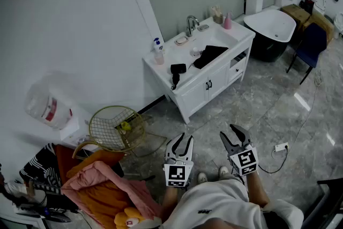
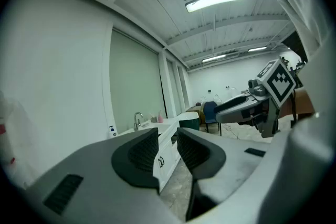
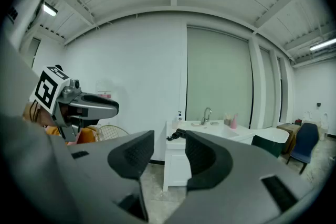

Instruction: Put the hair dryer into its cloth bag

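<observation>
I stand on the marbled floor, well back from the white vanity cabinet [image 1: 199, 91], with both grippers held out toward it and nothing in either. My left gripper [image 2: 168, 136] has its jaws drawn close, only a narrow slit left between the pads, and through that slit I see the vanity's door fronts. My right gripper [image 3: 169, 139] has its jaws spread wider, and the vanity's near corner shows in the gap. Neither gripper touches anything, and the two hover side by side, apart from each other. The black hair dryer [image 1: 177, 69] lies on the vanity's top at the front corner, at the end toward the bare wall, with a dark part of it hanging over the front edge. The black cloth bag [image 1: 210, 55] lies flat on the same top in front of the basin, near the dryer but not touching it, on the side toward the drawers. Behind the basin stands the faucet [image 1: 191, 24], and a pump bottle [image 1: 158, 52] sits on the top at the wall end, behind the dryer. Beyond the vanity's far end stands a bathtub [image 1: 270, 27] with a blue chair [image 1: 311, 43] past it. On the floor on the vanity's other side, by the wall, a gold wire basket [image 1: 114, 127] lies tipped.
</observation>
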